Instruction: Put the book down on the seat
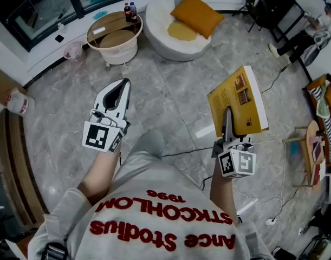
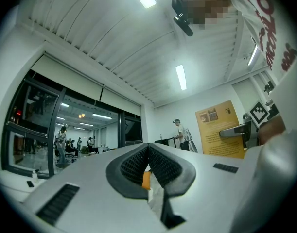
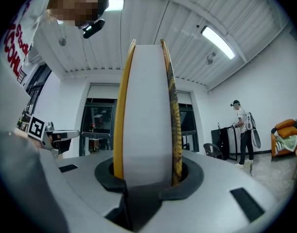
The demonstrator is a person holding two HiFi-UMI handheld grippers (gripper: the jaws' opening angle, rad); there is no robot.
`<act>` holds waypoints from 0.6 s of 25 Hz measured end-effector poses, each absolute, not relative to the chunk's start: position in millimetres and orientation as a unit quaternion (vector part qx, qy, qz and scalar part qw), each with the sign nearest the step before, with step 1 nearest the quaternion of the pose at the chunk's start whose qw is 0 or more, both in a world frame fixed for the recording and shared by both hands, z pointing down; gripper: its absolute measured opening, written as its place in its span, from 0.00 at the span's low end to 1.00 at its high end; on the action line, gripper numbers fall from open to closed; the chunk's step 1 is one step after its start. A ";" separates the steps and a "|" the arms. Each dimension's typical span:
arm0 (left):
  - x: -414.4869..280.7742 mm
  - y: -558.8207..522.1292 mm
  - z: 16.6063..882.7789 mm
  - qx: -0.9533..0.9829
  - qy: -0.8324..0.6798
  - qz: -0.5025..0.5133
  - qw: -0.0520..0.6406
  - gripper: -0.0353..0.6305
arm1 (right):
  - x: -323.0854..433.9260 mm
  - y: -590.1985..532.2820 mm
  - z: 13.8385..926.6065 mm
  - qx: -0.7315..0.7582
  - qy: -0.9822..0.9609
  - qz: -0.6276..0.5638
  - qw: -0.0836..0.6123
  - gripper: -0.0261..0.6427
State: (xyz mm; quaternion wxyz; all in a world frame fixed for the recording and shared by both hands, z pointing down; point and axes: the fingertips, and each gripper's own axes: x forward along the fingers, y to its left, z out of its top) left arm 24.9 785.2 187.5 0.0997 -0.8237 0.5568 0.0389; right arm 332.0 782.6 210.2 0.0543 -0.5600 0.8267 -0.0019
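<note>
A yellow book point(image 1: 238, 99) stands upright in my right gripper point(image 1: 227, 114), whose jaws are shut on its lower edge. In the right gripper view the book point(image 3: 143, 110) fills the gap between the pads, white page edge facing the camera. The seat point(image 1: 160, 15), a round white floor cushion carrying an orange pillow point(image 1: 198, 14), lies far ahead across the floor. My left gripper point(image 1: 123, 84) is raised at the left, shut and holding nothing; its pads point(image 2: 138, 161) meet at the tips. The book point(image 2: 218, 127) also shows in the left gripper view.
A round side table point(image 1: 115, 37) with two bottles point(image 1: 130, 11) stands left of the seat. A black chair point(image 1: 254, 4) and a person point(image 1: 311, 31) are at the far right. Cables point(image 1: 263, 194) and a wooden rack point(image 1: 317, 140) lie to the right.
</note>
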 end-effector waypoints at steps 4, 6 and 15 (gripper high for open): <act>20.8 774.0 192.5 -0.823 0.558 0.040 0.098 0.07 | 327.9 770.1 209.7 -0.556 0.829 0.005 0.053 0.27; 21.0 769.9 197.7 -0.823 0.558 0.043 0.098 0.07 | 329.2 766.7 211.9 -0.557 0.829 0.007 0.052 0.27; -13.2 662.7 204.6 -0.829 0.550 0.050 0.091 0.07 | 299.0 676.4 209.8 -0.571 0.820 0.013 0.040 0.27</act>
